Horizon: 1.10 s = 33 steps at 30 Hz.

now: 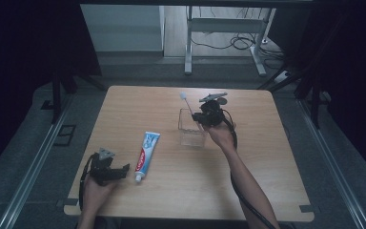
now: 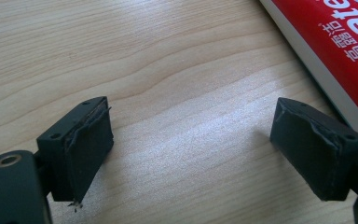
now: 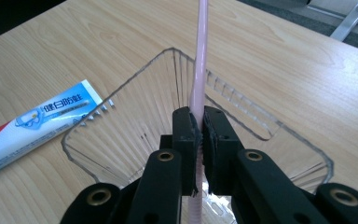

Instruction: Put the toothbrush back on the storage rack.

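Note:
A pink toothbrush (image 3: 199,70) with a white head (image 1: 183,96) stands nearly upright, its lower end inside a clear ribbed plastic cup (image 3: 121,121). My right gripper (image 3: 199,140) is shut on the toothbrush handle just above the cup's rim (image 1: 191,130); in the high view that right gripper (image 1: 208,114) hovers at the cup's right side. A red, white and blue toothpaste tube (image 1: 146,151) lies flat on the table left of the cup. My left gripper (image 1: 119,171) rests open on the table beside the tube's cap end, nothing between its pads (image 2: 86,144), with the toothpaste tube (image 2: 340,42) along one side.
The wooden table (image 1: 248,171) has bare wood to the right of the cup and along the front edge. Dark floor and rails surround it; a metal frame with cables (image 1: 228,43) stands beyond the far edge.

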Motion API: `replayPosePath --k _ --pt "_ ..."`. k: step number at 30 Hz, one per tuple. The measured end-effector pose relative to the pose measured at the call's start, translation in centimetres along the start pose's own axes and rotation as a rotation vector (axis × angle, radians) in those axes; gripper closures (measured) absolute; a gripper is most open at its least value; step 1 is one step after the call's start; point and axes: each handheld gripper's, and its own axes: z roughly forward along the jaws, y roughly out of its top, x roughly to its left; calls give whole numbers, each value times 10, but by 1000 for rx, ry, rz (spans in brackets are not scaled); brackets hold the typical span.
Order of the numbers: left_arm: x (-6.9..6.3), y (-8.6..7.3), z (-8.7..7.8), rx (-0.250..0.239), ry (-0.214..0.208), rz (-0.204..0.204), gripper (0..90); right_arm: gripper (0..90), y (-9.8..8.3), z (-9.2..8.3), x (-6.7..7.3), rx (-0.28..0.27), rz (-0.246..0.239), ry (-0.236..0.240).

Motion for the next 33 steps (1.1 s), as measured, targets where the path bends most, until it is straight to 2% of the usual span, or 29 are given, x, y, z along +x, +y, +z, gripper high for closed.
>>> replayPosePath --k 21,33 --pt "0 0 0 0 0 0 127 825 -6 13 -2 84 8 11" --pt "0 0 0 0 0 -1 127 798 -5 16 -4 105 19 7"
